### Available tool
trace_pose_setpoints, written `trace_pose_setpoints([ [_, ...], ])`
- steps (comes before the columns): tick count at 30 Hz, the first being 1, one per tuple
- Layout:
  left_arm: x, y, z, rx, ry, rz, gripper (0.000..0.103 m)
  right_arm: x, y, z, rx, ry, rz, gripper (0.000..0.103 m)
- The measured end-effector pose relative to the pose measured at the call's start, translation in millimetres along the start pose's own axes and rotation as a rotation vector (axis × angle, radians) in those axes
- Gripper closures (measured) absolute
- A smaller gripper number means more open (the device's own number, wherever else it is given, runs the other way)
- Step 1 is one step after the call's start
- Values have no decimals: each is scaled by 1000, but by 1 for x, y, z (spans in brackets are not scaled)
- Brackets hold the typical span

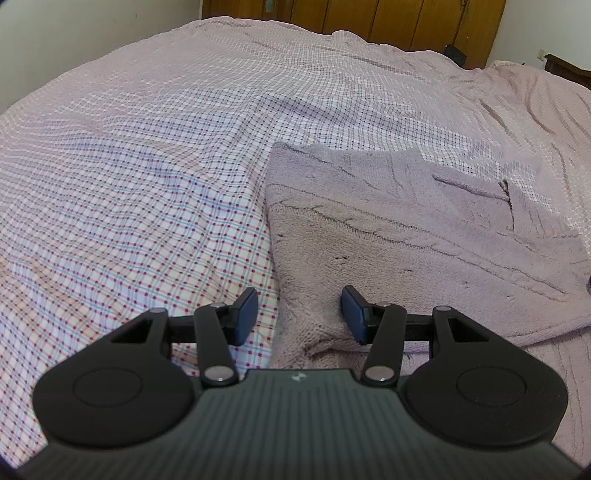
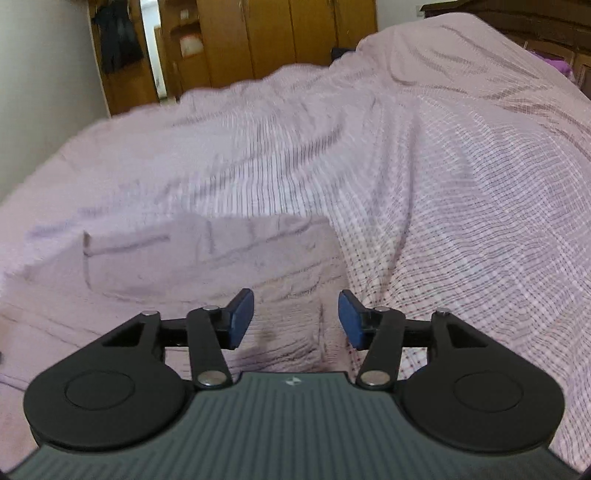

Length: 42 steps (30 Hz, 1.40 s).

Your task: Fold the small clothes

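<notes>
A mauve knitted garment lies flat on the checked bedsheet, with a folded layer on its far right part. My left gripper is open and empty, its jaws straddling the garment's near left edge. In the right wrist view the same garment lies ahead and to the left, blurred. My right gripper is open and empty over the garment's near right edge, where it meets the bedsheet.
The bed fills both views, its sheet wrinkled toward the far side. Wooden wardrobes stand beyond the bed. A dark headboard is at the far right. A wall runs along the bed's left side.
</notes>
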<state>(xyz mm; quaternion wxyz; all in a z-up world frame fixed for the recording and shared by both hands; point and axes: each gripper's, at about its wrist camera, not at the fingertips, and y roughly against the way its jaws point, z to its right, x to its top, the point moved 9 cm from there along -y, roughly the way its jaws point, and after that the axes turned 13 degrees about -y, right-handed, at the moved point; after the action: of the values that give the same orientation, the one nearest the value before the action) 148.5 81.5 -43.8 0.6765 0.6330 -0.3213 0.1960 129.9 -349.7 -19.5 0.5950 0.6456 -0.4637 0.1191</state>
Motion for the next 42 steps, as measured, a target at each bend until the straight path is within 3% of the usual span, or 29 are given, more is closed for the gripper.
trace_pose_setpoints([
  [2,0,0,0,-3,0,-1,51,-6,-3,-3,5,24,-10,86],
  [4,0,0,-1,-6,4,-2,51,-5,4,-5,15,62,37,94],
  [10,0,0,0,5,-2,2,50,20,31,-4,34,103,204,96],
  [14,0,-1,1,6,-12,2,50,17,18,2,16,116,175,96],
  [18,0,-2,1,3,-12,1,50,-9,-8,15,-24,127,64,95],
  [21,1,-3,1,5,-16,2,47,-12,-11,19,-16,121,69,85],
  [23,1,-3,0,11,-10,3,41,-8,-7,21,-42,89,70,58],
  [25,1,-3,0,12,-8,4,40,-5,1,23,-20,56,75,45],
  [32,-5,12,1,8,-9,20,37,-17,49,17,98,-8,78,37],
  [42,-28,77,21,58,-20,66,37,-68,131,6,213,32,84,29],
])
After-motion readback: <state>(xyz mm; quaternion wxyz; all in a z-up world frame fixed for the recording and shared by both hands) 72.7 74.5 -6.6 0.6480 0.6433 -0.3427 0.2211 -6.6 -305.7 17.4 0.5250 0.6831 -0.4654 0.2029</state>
